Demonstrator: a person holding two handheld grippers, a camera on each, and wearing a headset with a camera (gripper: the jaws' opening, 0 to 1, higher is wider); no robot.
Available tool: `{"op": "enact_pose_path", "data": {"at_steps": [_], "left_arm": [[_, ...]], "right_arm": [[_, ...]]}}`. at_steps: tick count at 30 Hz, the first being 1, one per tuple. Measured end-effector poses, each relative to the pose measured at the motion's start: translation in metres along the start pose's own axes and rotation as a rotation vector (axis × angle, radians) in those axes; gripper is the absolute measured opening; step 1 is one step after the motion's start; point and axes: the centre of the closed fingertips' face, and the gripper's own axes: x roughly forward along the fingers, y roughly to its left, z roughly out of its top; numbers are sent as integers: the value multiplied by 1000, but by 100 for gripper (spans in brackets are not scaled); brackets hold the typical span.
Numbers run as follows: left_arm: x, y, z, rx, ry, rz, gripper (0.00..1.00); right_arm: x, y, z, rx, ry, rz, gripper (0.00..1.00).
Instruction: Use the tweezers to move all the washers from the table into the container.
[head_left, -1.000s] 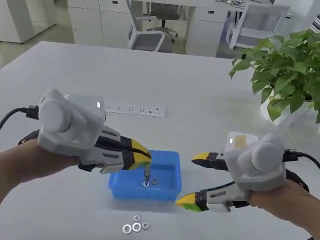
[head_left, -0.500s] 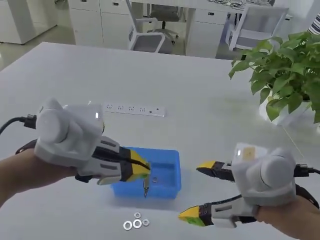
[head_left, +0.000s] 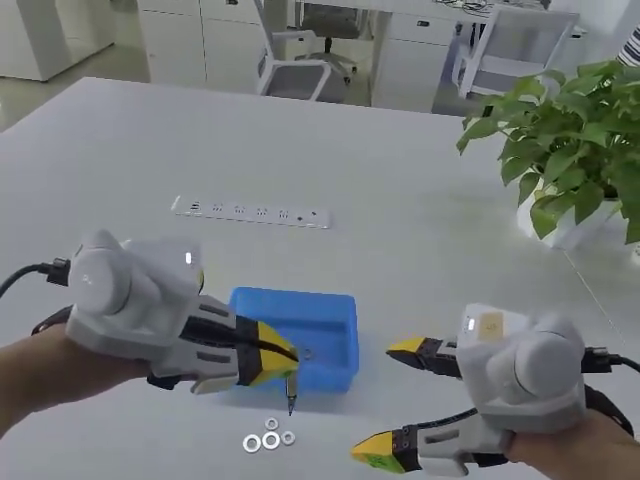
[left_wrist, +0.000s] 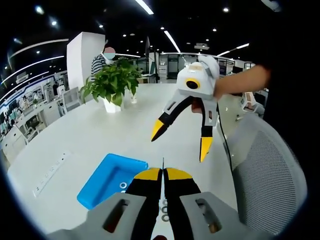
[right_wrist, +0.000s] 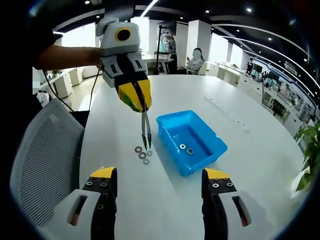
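Observation:
My left gripper is shut on thin metal tweezers, which point down just in front of the blue container. Several washers lie on the table a little below the tweezer tips. In the right gripper view the tweezers hang from the left gripper over the washers, with the container beside them holding two washers. My right gripper is open and holds nothing, to the right of the container. The left gripper view shows the tweezers and the container.
A white power strip lies on the table beyond the container. A potted green plant stands at the far right. Office chairs and cabinets stand past the table's far edge. A mesh chair back is close to the table's near side.
My left gripper has drawn the tweezers out of the container, over its front wall, towards the washers on the table. The right gripper has dropped slightly.

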Motion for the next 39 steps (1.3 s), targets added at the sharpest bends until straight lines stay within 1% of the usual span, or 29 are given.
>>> {"op": "enact_pose_path", "data": {"at_steps": [5, 11, 24, 30, 39], "left_arm": [[5, -3, -5, -11, -2, -6, 5], [10, -6, -10, -13, 6, -16, 5], [15, -4, -21, -25, 23, -27, 5], [16, -6, -28, -35, 30, -32, 5], [17, -4, -32, -44, 26, -37, 5]], "right_arm": [[1, 2, -4, 8, 7, 3, 69], [1, 4, -10, 17, 13, 6, 69], [5, 7, -22, 38, 31, 19, 69], [9, 8, -24, 41, 37, 28, 69], [14, 9, -26, 46, 46, 39, 68]]}}
